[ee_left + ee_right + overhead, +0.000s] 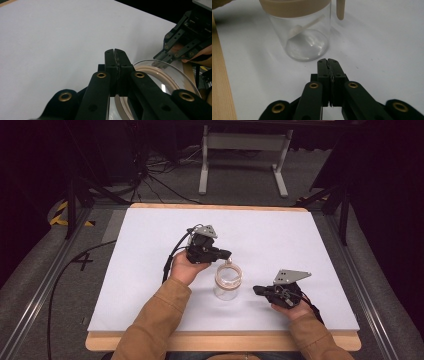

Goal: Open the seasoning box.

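1. Left gripper [226, 254] is held in the left hand [186, 267] near the sheet's centre, just above the jar's rim at its 11 o'clock; jaws pressed together, nothing between them.
2. Right gripper [256, 290] is low on the sheet at the jar's 3 o'clock, a little apart from it and pointing toward it; jaws pressed together, empty. The right hand [292, 309] grips it from behind.
3. Both sleeves are tan.
4. White sheet [150, 270] covers a wooden table [225, 341]; a metal stand [245, 142] is on the floor beyond, at 12 o'clock.
5. Jar [227, 282] stands upright between the grippers: clear glass, beige collar [294, 8], a small beige spoon [308, 25] leaning inside. Nothing blocks it.
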Demonstrator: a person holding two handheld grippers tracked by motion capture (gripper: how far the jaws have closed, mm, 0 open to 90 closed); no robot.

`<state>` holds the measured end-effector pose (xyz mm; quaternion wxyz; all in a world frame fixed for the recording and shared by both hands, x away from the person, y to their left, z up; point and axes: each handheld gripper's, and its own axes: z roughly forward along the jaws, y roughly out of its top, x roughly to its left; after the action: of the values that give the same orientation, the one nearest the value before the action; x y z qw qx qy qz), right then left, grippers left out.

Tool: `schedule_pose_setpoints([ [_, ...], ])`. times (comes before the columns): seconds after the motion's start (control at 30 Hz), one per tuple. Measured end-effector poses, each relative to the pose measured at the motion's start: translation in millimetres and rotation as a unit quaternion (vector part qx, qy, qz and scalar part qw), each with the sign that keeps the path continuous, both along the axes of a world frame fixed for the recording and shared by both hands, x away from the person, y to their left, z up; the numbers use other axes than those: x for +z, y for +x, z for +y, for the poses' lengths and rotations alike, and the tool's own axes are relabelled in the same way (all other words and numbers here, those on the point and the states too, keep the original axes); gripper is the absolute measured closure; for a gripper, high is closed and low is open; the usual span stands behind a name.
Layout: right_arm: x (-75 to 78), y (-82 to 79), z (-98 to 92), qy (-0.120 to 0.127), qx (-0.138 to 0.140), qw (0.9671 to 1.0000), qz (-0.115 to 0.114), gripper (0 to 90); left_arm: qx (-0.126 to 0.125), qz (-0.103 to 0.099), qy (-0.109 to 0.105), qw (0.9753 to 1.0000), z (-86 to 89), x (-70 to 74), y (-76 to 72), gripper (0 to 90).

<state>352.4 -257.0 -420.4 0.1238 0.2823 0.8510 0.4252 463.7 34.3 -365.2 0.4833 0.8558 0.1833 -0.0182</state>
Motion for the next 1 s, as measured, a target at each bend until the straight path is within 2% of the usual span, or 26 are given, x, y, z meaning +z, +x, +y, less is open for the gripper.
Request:
schedule_pose_setpoints([
  [0.23, 14.2, -5.2, 12.1, 0.028, 0.018, 0.9993, -0.014, 89.0, 0.0, 0.005, -0.009, 0.9999, -0.5, -1.4, 0.9, 89.7],
  [0.3, 18.3, -7.5, 17.7, 0.033, 0.026, 0.999, -0.016, 89.0, -0.002, 0.011, -0.004, 0.9999, 0.5, -0.6, 1.8, 89.7],
  [0.33, 19.7, -8.4, 20.0, 0.034, 0.028, 0.9989, -0.017, 89.1, 0.001, 0.013, -0.011, 0.9999, -0.1, -1.7, 1.9, 89.7],
  [0.47, 22.7, -10.6, 25.5, 0.037, 0.034, 0.9987, -0.014, 89.1, 0.006, 0.025, -0.017, 0.9995, 0.2, -2.3, 3.5, 89.7],
  [0.77, 26.9, -11.7, 32.7, 0.043, 0.039, 0.9982, -0.015, 89.2, 0.009, 0.033, -0.02, 0.9992, 0.0, -3.2, 4.6, 89.8],
  [0.8, 27.2, -12.0, 33.7, 0.044, 0.04, 0.9981, -0.015, 89.2, 0.01, 0.034, -0.01, 0.9993, 0.6, -2.2, 4.6, 89.8],
  [0.83, 27.6, -12.2, 34.5, 0.045, 0.04, 0.9981, -0.015, 89.2, 0.011, 0.032, -0.018, 0.9993, -0.4, -3.5, 4.4, 89.8],
  [0.93, 29.4, -12.3, 35.4, 0.046, 0.04, 0.998, -0.018, 89.2, 0.009, 0.032, -0.013, 0.9994, 0.1, -2.9, 5.0, 89.8],
  [1.0, 31.7, -11.6, 36.6, 0.052, 0.038, 0.9977, -0.02, 89.2, 0.01, 0.035, -0.017, 0.9992, 0.0, -3.4, 4.9, 89.8],
])
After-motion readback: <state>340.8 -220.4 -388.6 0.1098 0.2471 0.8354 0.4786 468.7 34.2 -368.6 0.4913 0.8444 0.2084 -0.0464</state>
